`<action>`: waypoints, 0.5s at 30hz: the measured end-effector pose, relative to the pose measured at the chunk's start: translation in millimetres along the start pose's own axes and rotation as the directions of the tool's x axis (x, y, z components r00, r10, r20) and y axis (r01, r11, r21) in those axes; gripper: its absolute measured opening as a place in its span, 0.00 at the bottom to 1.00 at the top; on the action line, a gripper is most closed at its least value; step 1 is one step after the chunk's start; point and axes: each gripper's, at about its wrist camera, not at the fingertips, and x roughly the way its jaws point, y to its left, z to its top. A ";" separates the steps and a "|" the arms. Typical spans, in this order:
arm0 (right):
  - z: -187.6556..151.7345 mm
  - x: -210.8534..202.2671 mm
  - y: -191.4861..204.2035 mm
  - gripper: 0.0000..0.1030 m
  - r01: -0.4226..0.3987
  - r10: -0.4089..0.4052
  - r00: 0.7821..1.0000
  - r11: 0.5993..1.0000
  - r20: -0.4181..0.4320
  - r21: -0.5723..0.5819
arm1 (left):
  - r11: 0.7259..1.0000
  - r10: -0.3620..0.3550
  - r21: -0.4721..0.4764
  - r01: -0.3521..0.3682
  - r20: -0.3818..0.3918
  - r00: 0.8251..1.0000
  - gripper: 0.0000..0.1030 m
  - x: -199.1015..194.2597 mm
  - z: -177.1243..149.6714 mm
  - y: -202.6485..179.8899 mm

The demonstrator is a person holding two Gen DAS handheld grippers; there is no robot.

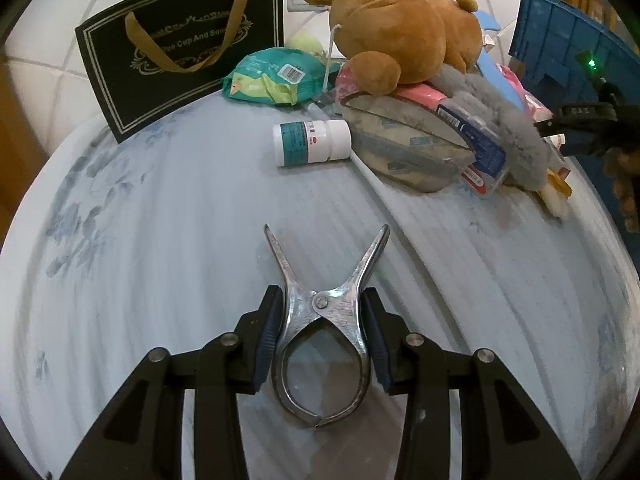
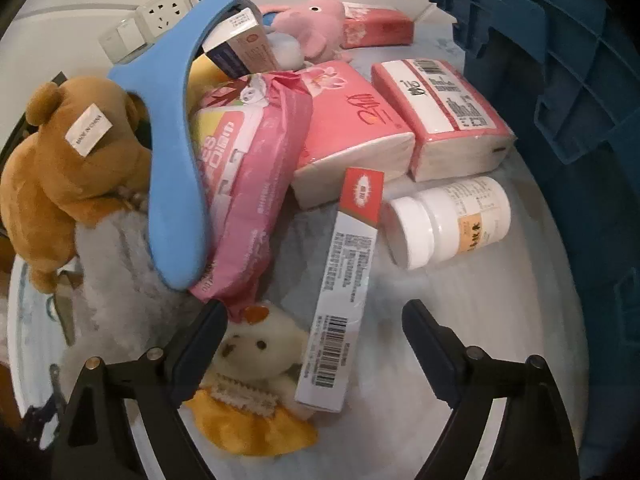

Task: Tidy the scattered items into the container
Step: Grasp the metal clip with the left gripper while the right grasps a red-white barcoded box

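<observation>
Shiny metal spring clamp (image 1: 320,332) | we pinch it in our left gripper (image 1: 322,334) | our right gripper (image 2: 314,338) spread over long white barcode box (image 2: 338,292)

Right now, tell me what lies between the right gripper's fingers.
In the right wrist view, the open right gripper has a long slim box and a small white plush toy lying between its fingers, neither gripped.

You've got two white pill bottles (image 1: 312,142) (image 2: 450,222), three pink tissue packs (image 2: 356,132) (image 2: 444,118) (image 2: 378,28), one pink wipes pack (image 2: 250,168), one green pack (image 1: 276,76), four plush toys (image 2: 72,160) (image 2: 256,350) (image 2: 312,26) (image 1: 504,128), one metal clamp (image 1: 322,328), one blue crate (image 2: 560,60).
</observation>
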 end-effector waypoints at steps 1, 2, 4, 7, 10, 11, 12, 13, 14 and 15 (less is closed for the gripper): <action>1.2 0.2 -2.3 0.64 0.011 -0.011 1.000 1.000 0.004 0.015 | 1.000 0.000 0.001 0.000 0.003 1.000 0.39 -2.2 0.2 -0.5; 2.3 0.3 -6.4 0.51 0.015 -0.015 1.000 0.999 0.004 0.040 | 1.000 0.000 0.000 0.000 0.008 1.000 0.39 -4.1 0.2 -0.5; 2.9 1.4 -15.6 0.51 0.009 -0.008 1.000 0.996 -0.012 0.087 | 1.000 0.000 -0.005 0.000 0.015 1.000 0.39 -7.5 -0.9 0.1; 3.7 9.1 -15.4 0.51 0.026 -0.024 0.999 0.998 -0.043 0.053 | 1.000 0.003 -0.008 -0.003 0.016 1.000 0.39 -6.9 -0.5 2.0; 5.8 19.3 -11.3 0.47 0.026 -0.023 0.997 0.999 -0.071 0.031 | 1.000 0.008 -0.012 -0.008 0.013 1.000 0.39 -7.3 -1.1 3.4; 6.3 21.7 -9.8 0.40 0.025 -0.023 0.997 0.999 -0.077 0.026 | 1.000 0.011 -0.010 -0.011 0.012 1.000 0.39 -7.9 -1.3 3.5; 6.6 24.1 -8.4 0.37 0.023 -0.022 0.996 1.000 -0.083 0.021 | 1.000 0.012 -0.010 -0.012 0.011 1.000 0.39 -8.3 -1.5 3.6; 6.7 26.2 -7.4 0.31 0.021 -0.019 0.996 1.000 -0.090 0.016 | 1.000 0.013 -0.011 -0.013 0.011 1.000 0.39 -9.4 -1.8 4.0; 6.5 26.6 -7.0 0.28 0.019 -0.018 0.996 1.000 -0.091 0.012 | 1.000 0.015 -0.011 -0.015 0.011 1.000 0.39 -10.4 -2.2 4.6; 5.9 25.8 -6.9 0.24 0.014 -0.014 0.996 1.000 -0.090 0.006 | 1.000 0.017 -0.013 -0.017 0.010 1.000 0.39 -11.6 -2.4 5.4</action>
